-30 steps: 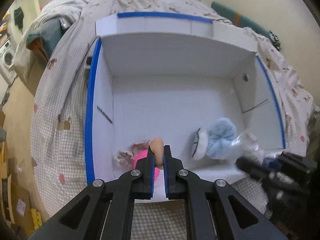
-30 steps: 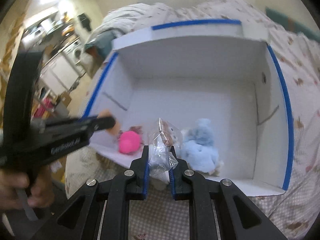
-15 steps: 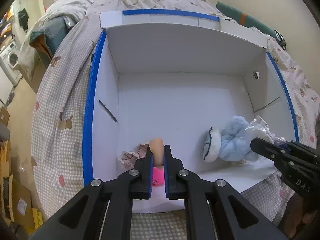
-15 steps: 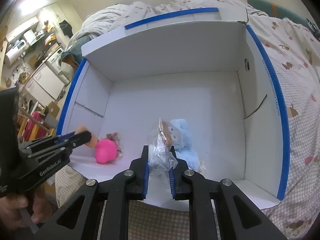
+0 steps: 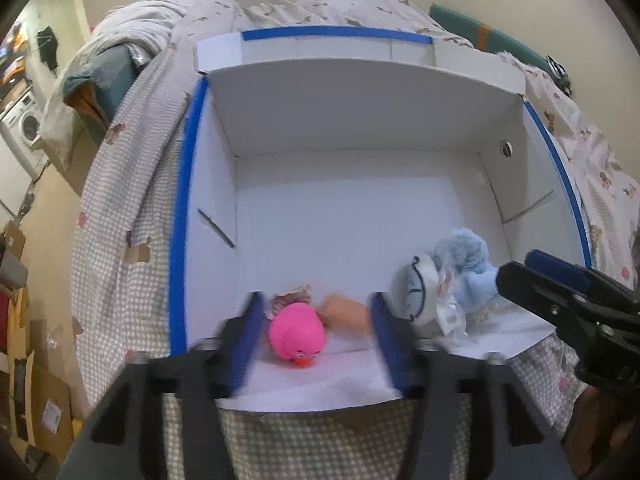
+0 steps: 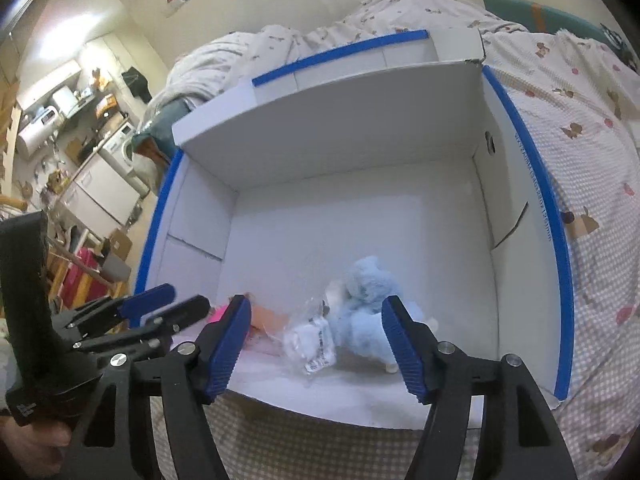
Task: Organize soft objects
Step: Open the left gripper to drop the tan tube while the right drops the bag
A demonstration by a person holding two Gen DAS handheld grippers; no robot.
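A white cardboard box (image 5: 360, 128) with blue-taped rims lies open on the bed. Inside, near its front edge, lie a pink plush (image 5: 297, 330), a peach soft piece (image 5: 346, 310) beside it, a light blue plush (image 5: 460, 256) and a clear plastic bag with a small toy (image 6: 310, 338). My left gripper (image 5: 316, 312) is open over the pink plush and the peach piece. My right gripper (image 6: 314, 316) is open above the bag and the blue plush (image 6: 370, 300). Both are empty.
The box sits on a checked bedspread (image 5: 120, 208) with a rumpled duvet (image 5: 160, 20) behind it. A green cushion (image 5: 492, 40) lies at the far right. Beyond the bed's left side are a washing machine (image 5: 24, 128) and floor clutter.
Both grippers have opened. The left one let go of the peach piece, which now lies by the pink plush. The right one let go of the plastic bag, now beside the blue plush.
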